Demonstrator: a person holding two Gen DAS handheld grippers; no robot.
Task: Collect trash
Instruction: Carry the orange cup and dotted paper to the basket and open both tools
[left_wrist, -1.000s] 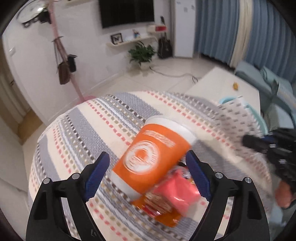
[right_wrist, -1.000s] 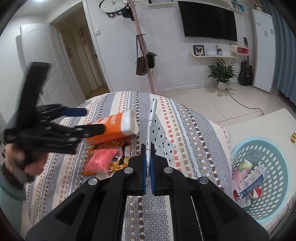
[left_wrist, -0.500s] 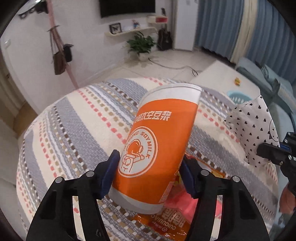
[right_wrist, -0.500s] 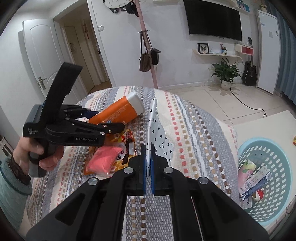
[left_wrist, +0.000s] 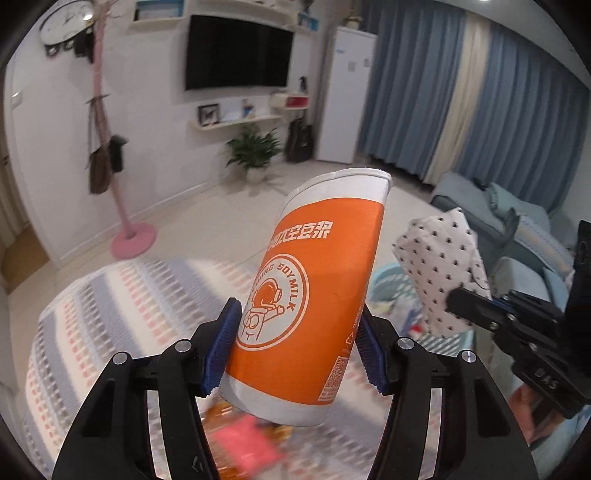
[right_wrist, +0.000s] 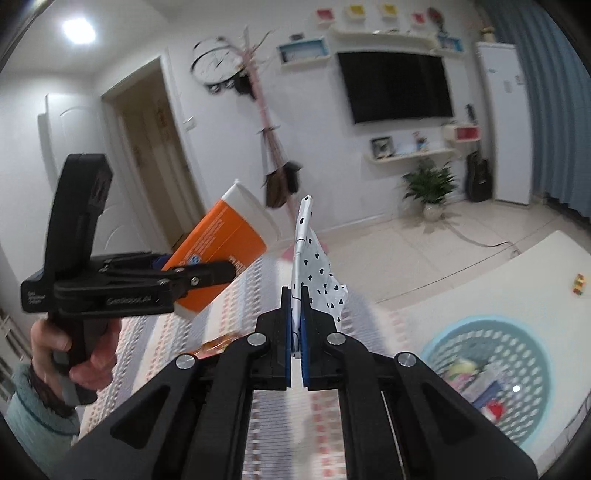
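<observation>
My left gripper (left_wrist: 295, 347) is shut on an orange soy milk paper cup (left_wrist: 314, 306) and holds it tilted, well above the striped table (left_wrist: 110, 325). The cup also shows in the right wrist view (right_wrist: 221, 247), to the left. My right gripper (right_wrist: 294, 325) is shut on a white wrapper with black hearts (right_wrist: 314, 266); the wrapper also shows in the left wrist view (left_wrist: 443, 273). A light blue trash basket (right_wrist: 487, 373) with several items in it stands at the lower right. A pink and orange snack packet (left_wrist: 243, 439) lies blurred on the table under the cup.
The striped tablecloth (right_wrist: 229, 332) covers the table below both grippers. The basket stands on a white low surface (right_wrist: 517, 280) that also bears a small toy (right_wrist: 579, 284). A pink coat stand (left_wrist: 125, 206) and a sofa (left_wrist: 524, 236) stand beyond.
Both grippers have risen and swung right with their loads. The cup is now clear of the table, and the snack packet stays behind on the cloth.
</observation>
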